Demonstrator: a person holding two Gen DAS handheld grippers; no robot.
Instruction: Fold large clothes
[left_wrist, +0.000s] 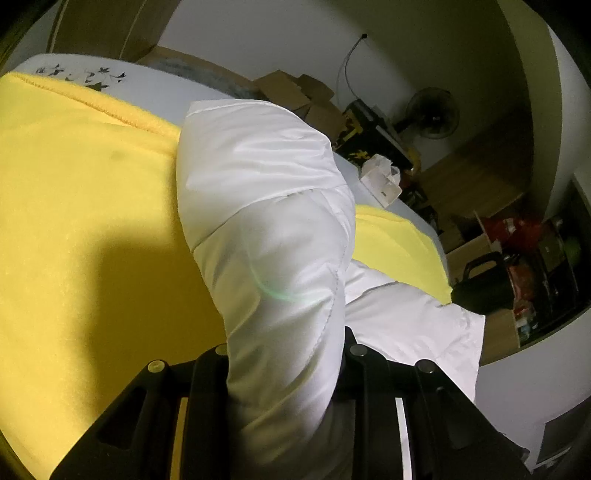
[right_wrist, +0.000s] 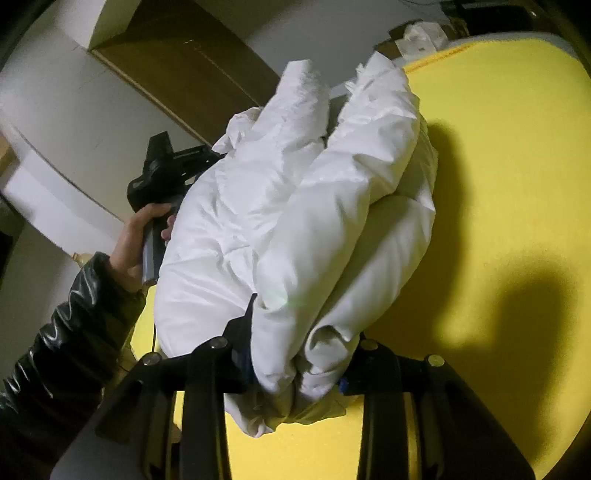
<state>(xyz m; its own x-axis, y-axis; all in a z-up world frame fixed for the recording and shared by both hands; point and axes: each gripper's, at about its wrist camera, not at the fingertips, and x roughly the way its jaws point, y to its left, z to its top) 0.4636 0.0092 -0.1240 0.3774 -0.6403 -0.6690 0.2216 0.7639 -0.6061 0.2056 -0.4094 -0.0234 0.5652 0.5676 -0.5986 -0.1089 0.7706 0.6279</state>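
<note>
A white puffy jacket (left_wrist: 266, 221) is held up over a yellow blanket (left_wrist: 74, 184) on a bed. My left gripper (left_wrist: 284, 354) is shut on a thick fold of the jacket, which fills the gap between its fingers and hides the tips. My right gripper (right_wrist: 295, 369) is shut on a bunched end of the same jacket (right_wrist: 295, 206), lifted above the yellow blanket (right_wrist: 498, 166). In the right wrist view the left gripper's body (right_wrist: 162, 173) and the hand holding it show behind the jacket at the left.
Cardboard boxes (left_wrist: 295, 92), a fan (left_wrist: 432, 110) and cluttered shelves (left_wrist: 535, 258) stand beyond the bed's far edge. A white box (left_wrist: 380, 177) lies on the bed. A wooden cabinet (right_wrist: 177, 66) and white wall are at the left in the right wrist view.
</note>
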